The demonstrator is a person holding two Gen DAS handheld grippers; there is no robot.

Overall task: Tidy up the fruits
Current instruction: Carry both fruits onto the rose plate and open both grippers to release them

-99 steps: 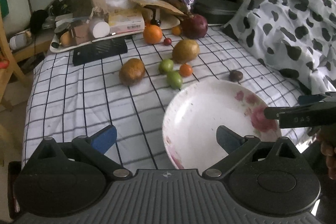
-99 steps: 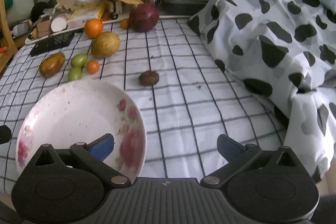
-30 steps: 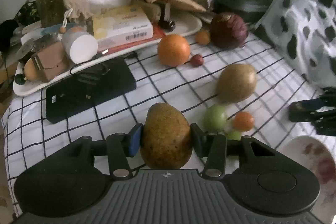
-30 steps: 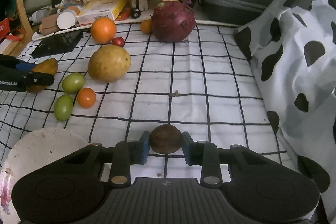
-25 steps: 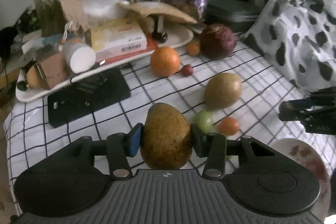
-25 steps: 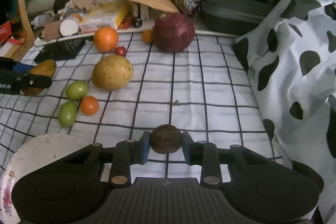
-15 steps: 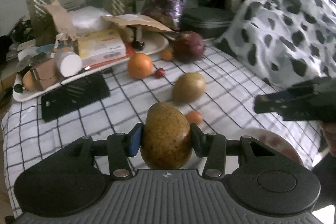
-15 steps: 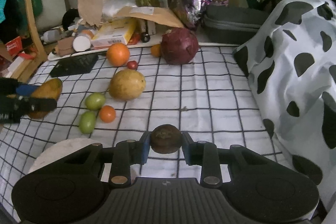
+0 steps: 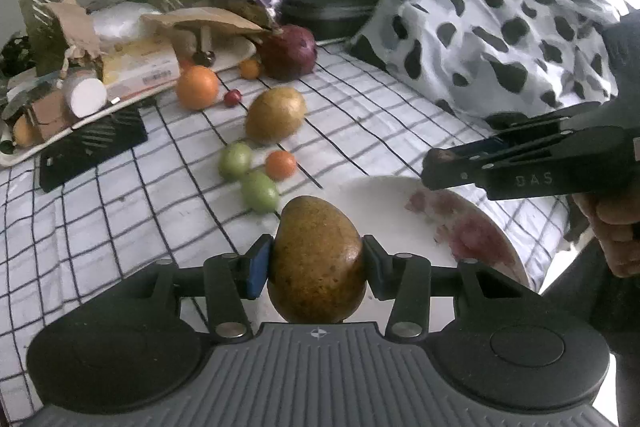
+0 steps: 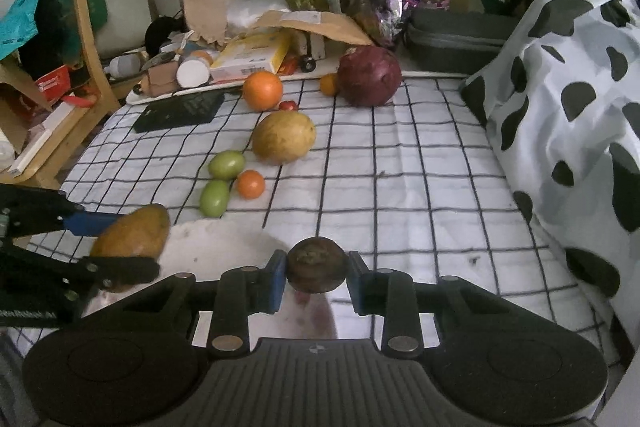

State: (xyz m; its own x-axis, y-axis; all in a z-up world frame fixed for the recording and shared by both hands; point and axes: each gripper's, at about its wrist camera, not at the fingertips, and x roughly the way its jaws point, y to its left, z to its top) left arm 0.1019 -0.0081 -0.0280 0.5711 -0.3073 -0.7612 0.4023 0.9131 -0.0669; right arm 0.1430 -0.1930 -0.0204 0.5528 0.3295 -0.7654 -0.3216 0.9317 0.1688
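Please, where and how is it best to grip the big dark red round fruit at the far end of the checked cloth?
Grip the dark red round fruit across its widest middle, coming from the front and a little above. Its near and right sides are open. The small orange fruit sits close on its left and the tray clutter lies behind. It looks wide, so the jaws probably must open fully.
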